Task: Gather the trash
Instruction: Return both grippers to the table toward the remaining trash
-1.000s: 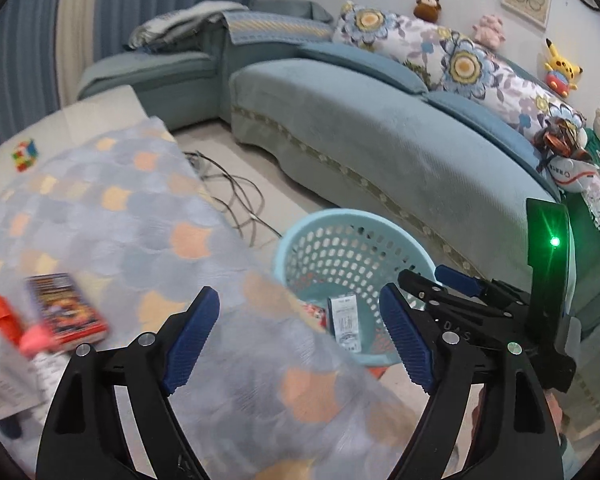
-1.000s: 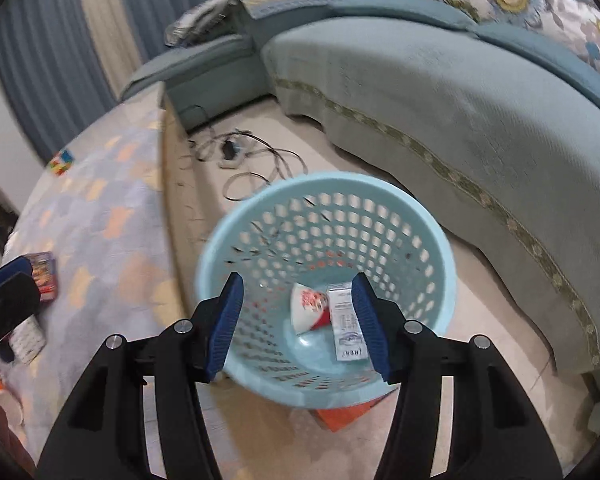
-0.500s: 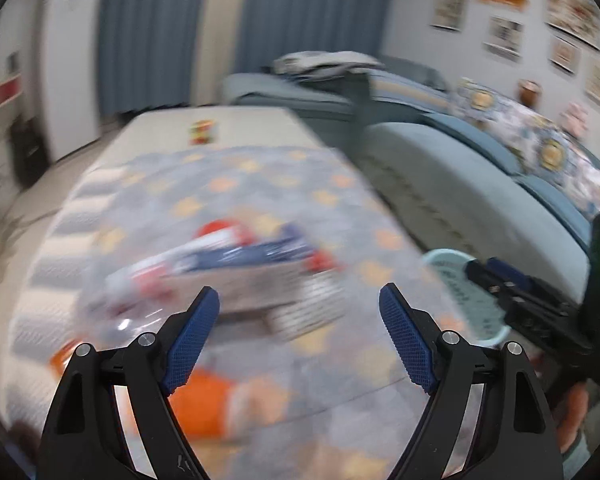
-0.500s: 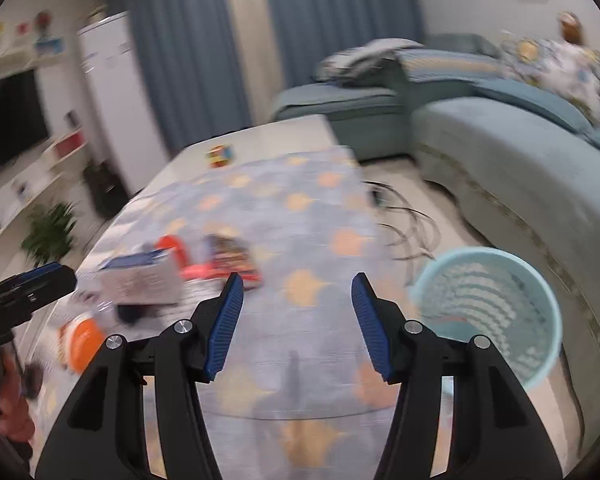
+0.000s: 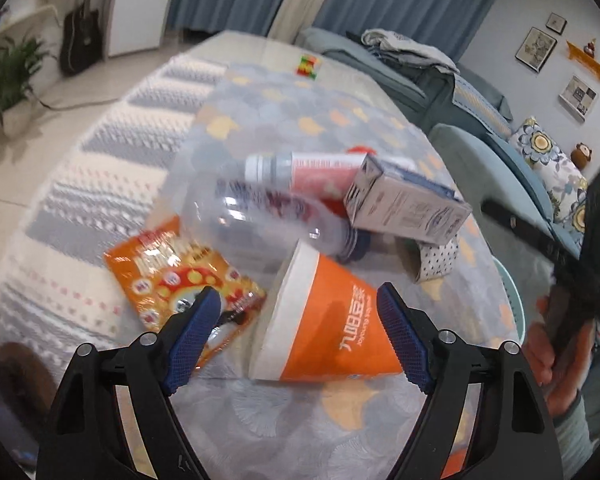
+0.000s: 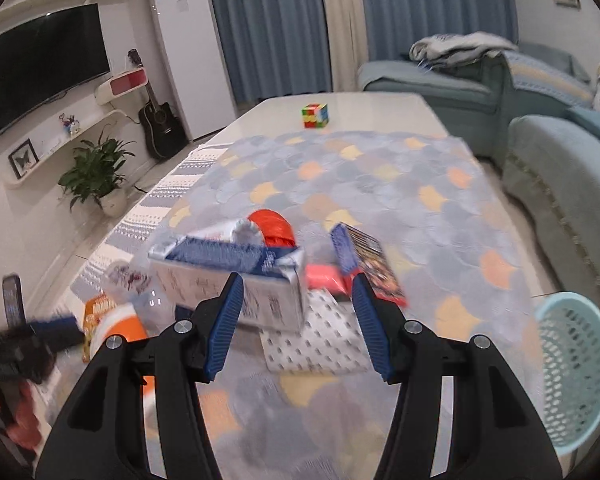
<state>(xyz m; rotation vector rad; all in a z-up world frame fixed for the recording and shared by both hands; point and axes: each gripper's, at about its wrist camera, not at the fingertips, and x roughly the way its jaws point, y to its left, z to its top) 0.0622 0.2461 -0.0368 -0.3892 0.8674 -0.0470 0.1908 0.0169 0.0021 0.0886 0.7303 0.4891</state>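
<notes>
Several pieces of trash lie heaped together on the patterned cloth (image 6: 380, 184) of the tabletop (image 6: 364, 106): an orange paper cup (image 5: 332, 316) on its side, a clear plastic bottle (image 5: 260, 216) tipped across it, a white-capped bottle (image 5: 300, 170) behind that, a white and blue carton (image 5: 408, 208) leaning over the pile, and an orange snack bag (image 5: 172, 276) flat on the cloth just left of the cup. From the right wrist view the same carton (image 6: 236, 280) sits over a white dotted packet (image 6: 320, 340), with a red roll (image 6: 272, 228) behind it and a dark printed packet (image 6: 372, 264) just to its right. Left tongs (image 5: 300, 332) hang over the cup with their jaws closing but wide apart; the cup lies between the blue pads, which do not press on it. Right tongs (image 6: 296, 320) hover above the carton and dotted packet, jaws opening, gripping nothing. A light blue perforated basket (image 6: 576, 372) stands off the near right edge of the tabletop. Far across the tabletop sits a colour cube (image 6: 315, 115), well apart from the heap. Beyond are a blue-grey sofa (image 6: 564, 168), blue curtains (image 6: 268, 20), a television (image 6: 40, 64), a guitar (image 6: 160, 120) and a potted plant (image 6: 96, 172).
</notes>
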